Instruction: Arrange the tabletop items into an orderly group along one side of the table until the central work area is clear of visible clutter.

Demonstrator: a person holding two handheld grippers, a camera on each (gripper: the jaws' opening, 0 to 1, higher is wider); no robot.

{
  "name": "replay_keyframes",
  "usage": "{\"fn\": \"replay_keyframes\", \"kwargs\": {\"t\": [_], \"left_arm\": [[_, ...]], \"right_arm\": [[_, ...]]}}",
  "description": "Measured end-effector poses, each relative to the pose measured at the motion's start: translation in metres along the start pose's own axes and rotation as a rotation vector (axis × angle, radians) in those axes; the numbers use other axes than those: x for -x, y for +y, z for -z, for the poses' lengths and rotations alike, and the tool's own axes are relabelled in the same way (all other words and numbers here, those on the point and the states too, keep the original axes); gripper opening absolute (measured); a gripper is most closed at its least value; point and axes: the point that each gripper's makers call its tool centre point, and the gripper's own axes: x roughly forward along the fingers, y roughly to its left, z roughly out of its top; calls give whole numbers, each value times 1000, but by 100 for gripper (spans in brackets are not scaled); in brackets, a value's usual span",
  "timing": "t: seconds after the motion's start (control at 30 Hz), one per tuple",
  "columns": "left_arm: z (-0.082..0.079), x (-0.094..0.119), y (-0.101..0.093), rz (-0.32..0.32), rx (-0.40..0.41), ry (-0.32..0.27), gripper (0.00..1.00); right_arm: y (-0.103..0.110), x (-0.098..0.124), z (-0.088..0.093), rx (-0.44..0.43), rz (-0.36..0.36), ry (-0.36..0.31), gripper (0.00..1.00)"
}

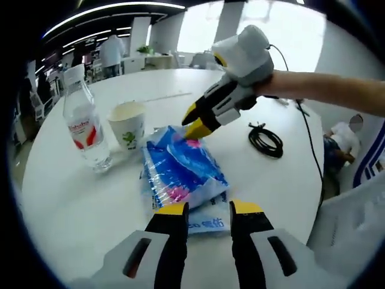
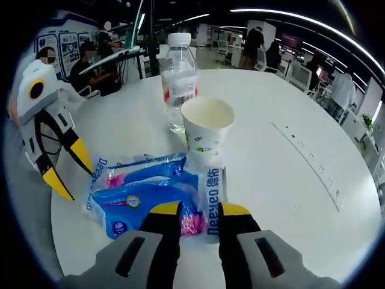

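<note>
Overhead, striplights (image 2: pixel 283 15); below, round white table (image 2: pixel 289 198).

So both cams sit low over the round white desk (image 1: pixel 72 198), facing each other across the same blue tissue pack (image 1: pixel 180 171). The left gripper view looks over the pack toward bright windows, close enough that the pack sits right at its jaws. The right gripper view comes from the opposite side, facing the dim office, pack again at its jaws. Shared stuff: pack, paper cup (image 2: pixel 207 126), water bottle (image 2: pixel 179 78), plus each sees the other gripper.
</note>
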Motion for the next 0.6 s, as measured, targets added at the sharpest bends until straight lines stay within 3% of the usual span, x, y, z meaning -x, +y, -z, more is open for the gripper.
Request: {"fn": "replay_keyframes", "kwargs": {"t": [0.6], "left_arm": [[9, -12, 0, 13, 49, 36, 22]], "right_arm": [[1, -4, 11, -8, -16, 19, 7]]}}
